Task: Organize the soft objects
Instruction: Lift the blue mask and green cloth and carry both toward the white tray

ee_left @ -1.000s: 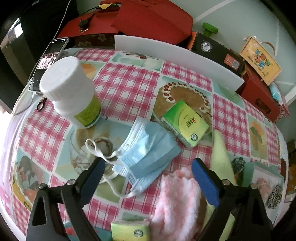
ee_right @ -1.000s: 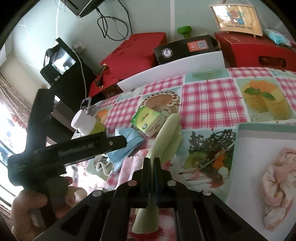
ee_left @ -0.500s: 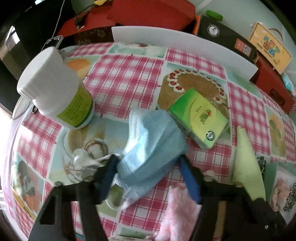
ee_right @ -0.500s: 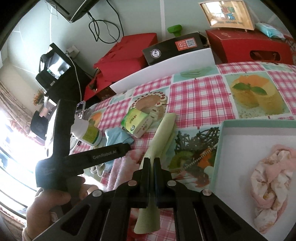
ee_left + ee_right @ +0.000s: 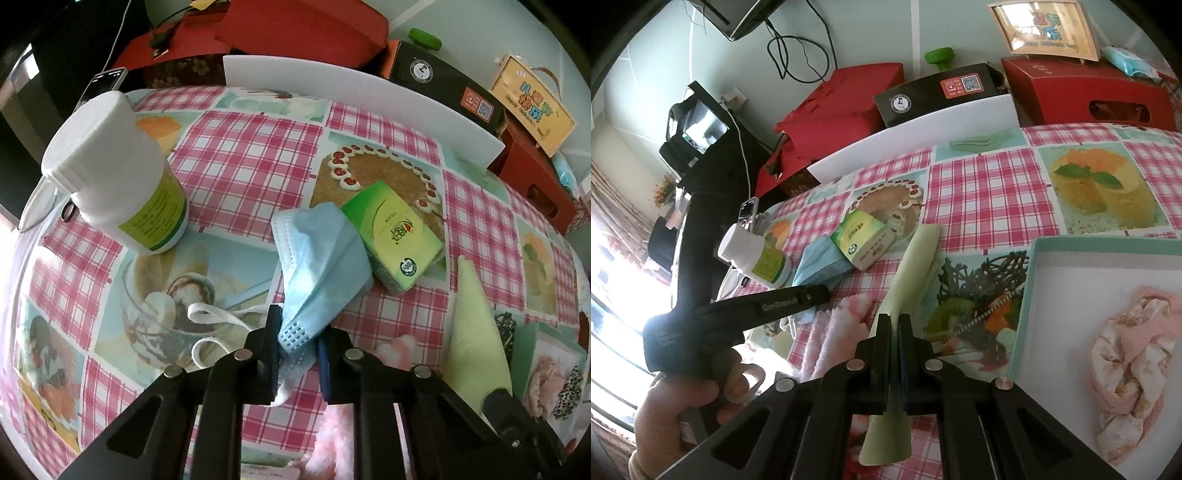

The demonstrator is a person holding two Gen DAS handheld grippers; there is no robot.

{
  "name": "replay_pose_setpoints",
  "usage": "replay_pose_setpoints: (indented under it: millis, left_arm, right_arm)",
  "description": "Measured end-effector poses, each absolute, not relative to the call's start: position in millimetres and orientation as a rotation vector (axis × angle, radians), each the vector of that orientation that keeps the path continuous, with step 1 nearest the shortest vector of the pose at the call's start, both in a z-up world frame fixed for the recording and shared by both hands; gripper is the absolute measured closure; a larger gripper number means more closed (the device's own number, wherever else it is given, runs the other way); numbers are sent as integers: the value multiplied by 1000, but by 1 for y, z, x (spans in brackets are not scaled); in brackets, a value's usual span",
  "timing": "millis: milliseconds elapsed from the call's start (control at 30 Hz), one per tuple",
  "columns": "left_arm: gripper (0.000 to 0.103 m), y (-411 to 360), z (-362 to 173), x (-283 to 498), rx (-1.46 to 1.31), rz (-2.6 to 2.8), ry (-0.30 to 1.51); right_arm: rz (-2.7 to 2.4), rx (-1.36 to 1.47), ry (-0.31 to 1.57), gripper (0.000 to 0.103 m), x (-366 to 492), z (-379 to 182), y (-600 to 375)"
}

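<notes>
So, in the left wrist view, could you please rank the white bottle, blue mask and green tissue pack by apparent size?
1. White plastic bottle, though nearer the lens.
2. Blue face mask.
3. Green tissue pack, close to the mask.

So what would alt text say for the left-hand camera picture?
The left gripper is shut on a bunched blue face mask over a checked tablecloth. A white pill bottle stands on the left, a green tissue packet beside the mask.

Little can be read: the black arm of the left claw (image 5: pixel 798 301) bears pale lettering beginning "Gen". The yellow sign (image 5: pixel 532 103), green packet (image 5: pixel 393 236) and black box (image 5: pixel 447 88) carry illegible print.
</notes>
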State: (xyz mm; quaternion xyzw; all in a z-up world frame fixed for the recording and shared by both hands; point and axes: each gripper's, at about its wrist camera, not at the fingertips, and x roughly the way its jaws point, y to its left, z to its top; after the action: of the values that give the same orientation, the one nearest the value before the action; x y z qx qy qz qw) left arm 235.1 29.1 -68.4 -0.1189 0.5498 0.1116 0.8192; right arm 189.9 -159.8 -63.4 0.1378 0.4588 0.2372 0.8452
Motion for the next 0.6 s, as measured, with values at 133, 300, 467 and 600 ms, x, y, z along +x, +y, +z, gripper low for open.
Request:
replay_pose_setpoints:
  millis: [133,300,467,600]
  left_arm:
    - [87,30,-60,230,-263,226,1155]
    - [87,28,-43,223,-263,203,1132]
    - [87,21,-20,214,-260,185,1087]
    - [87,19,-2,208,-260,176,1049]
  right_arm:
    - [506,290,957,99,189,-60,-160]
    - [516,305,943,99,188,-52,-163]
    - [537,338,909,99,185,-41,-169]
    - [566,365,868,99,181,-28,-174]
